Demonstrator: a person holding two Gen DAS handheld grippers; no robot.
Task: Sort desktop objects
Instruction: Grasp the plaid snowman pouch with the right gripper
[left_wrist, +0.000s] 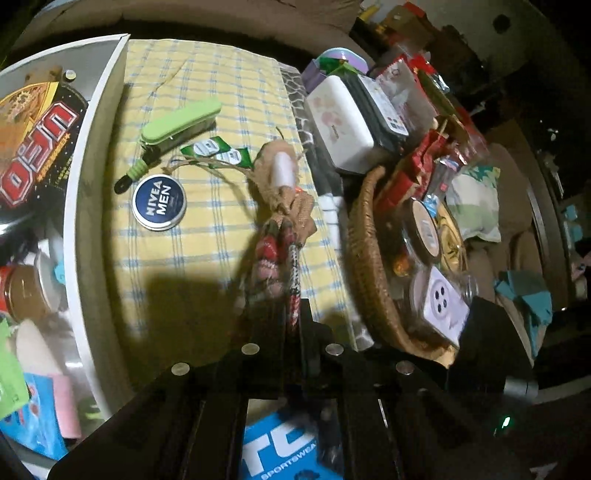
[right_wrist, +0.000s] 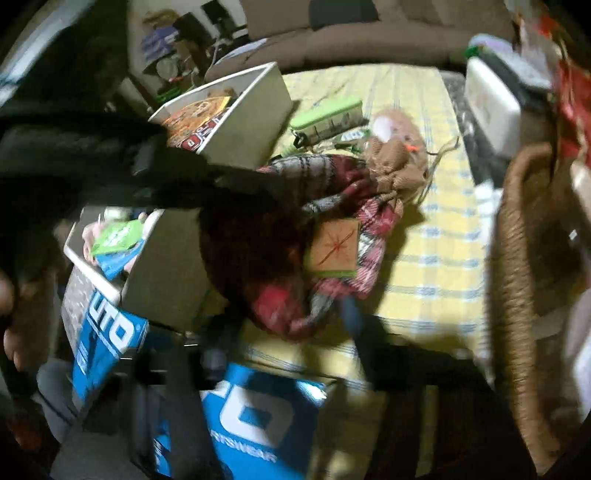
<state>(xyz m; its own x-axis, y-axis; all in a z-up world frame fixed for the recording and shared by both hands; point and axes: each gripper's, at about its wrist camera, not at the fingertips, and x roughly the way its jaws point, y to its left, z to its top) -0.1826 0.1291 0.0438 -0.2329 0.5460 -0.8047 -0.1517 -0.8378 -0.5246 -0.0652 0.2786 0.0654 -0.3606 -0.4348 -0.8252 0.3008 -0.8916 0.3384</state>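
Note:
My left gripper (left_wrist: 291, 314) is shut on a red plaid cloth pouch (left_wrist: 273, 258) with a burlap top, holding it above the yellow checked tablecloth (left_wrist: 229, 92). The same pouch (right_wrist: 332, 236), with a brown tag on it, shows in the right wrist view, gripped by the left gripper's dark body (right_wrist: 207, 184). A blue Nivea Men tin (left_wrist: 159, 202), a green case (left_wrist: 181, 120) and green sachets (left_wrist: 218, 149) lie on the cloth. The right gripper's own fingers are blurred and dark at the bottom of its view; I cannot tell how the jaws stand.
A white box (left_wrist: 96, 155) full of packets stands at the left. A woven basket (left_wrist: 364, 254) with snacks and jars stands at the right, and a white lunch box (left_wrist: 340, 122) lies behind it. A blue UTO box (right_wrist: 255, 417) lies at the near edge.

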